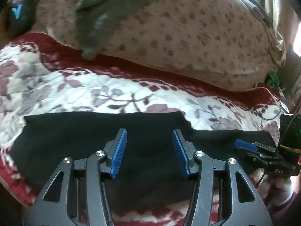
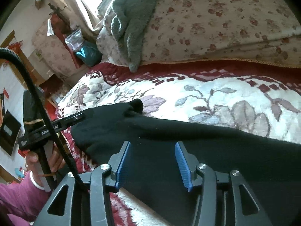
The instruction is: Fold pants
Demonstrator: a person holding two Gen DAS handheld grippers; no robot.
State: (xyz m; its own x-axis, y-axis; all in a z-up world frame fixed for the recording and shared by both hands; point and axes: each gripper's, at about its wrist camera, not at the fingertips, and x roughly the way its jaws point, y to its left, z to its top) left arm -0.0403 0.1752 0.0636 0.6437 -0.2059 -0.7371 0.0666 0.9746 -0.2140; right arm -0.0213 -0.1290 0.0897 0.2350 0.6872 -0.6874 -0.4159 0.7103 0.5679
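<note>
Pants, black, lie flat on the flowered bedspread just under and ahead of both grippers. Left gripper and right gripper stand with jaws apart, holding nothing. Risk: pinching the bedspread with the cloth would drag the fold askew.

Daylight pours in from a window behind the bed, blown out white. Everything bends at the dark round edges; the left view is smeared soft.
</note>
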